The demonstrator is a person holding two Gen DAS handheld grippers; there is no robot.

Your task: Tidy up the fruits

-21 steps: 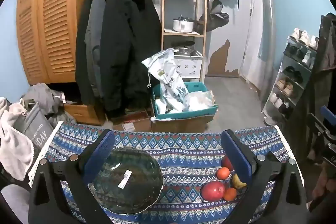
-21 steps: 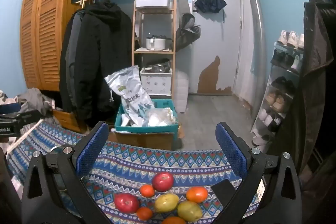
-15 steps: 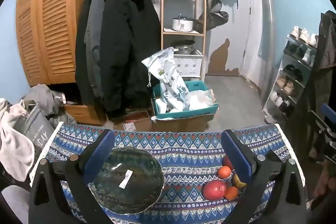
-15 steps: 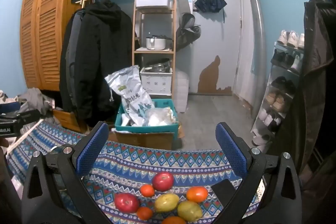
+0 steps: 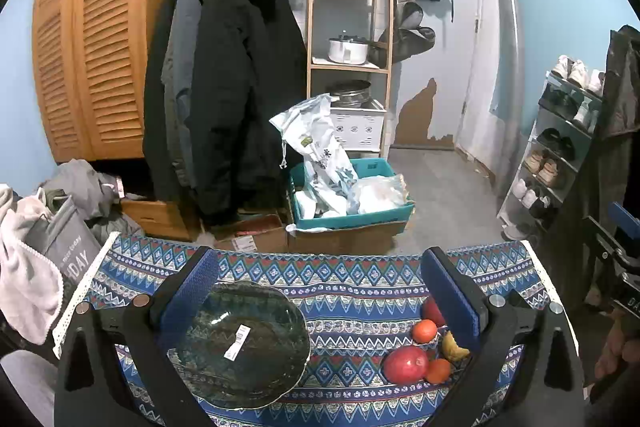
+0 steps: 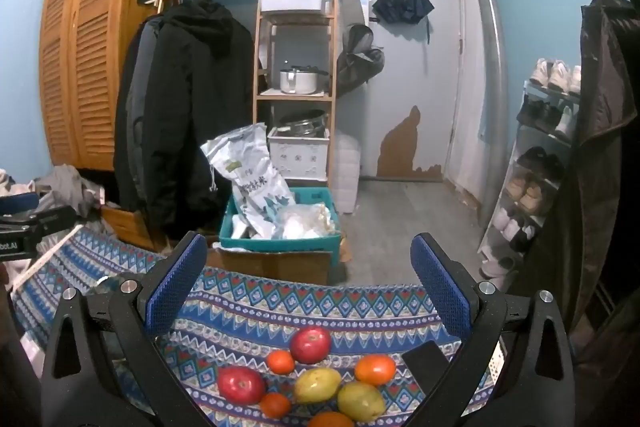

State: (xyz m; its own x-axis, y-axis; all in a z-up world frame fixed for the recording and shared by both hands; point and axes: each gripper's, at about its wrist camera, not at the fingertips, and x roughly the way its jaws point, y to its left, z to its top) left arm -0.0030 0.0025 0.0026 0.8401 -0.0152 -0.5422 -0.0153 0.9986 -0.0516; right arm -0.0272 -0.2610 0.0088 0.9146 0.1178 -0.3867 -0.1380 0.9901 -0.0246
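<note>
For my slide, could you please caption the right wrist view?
Open right gripper above apples, oranges and mangoes on a patterned tablecloth.

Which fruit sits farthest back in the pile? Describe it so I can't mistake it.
Start at the patterned blue tablecloth and find the fruit cluster between the right hand-held gripper's open fingers. The farthest fruit is a red apple, at the top of the group. The other red apple lies nearer and to the left; everything else there is orange or yellow-green.

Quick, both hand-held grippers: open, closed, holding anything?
Left hand-held gripper: open, empty, above the glass plate.
Right hand-held gripper: open, empty, above the fruit pile.
</note>
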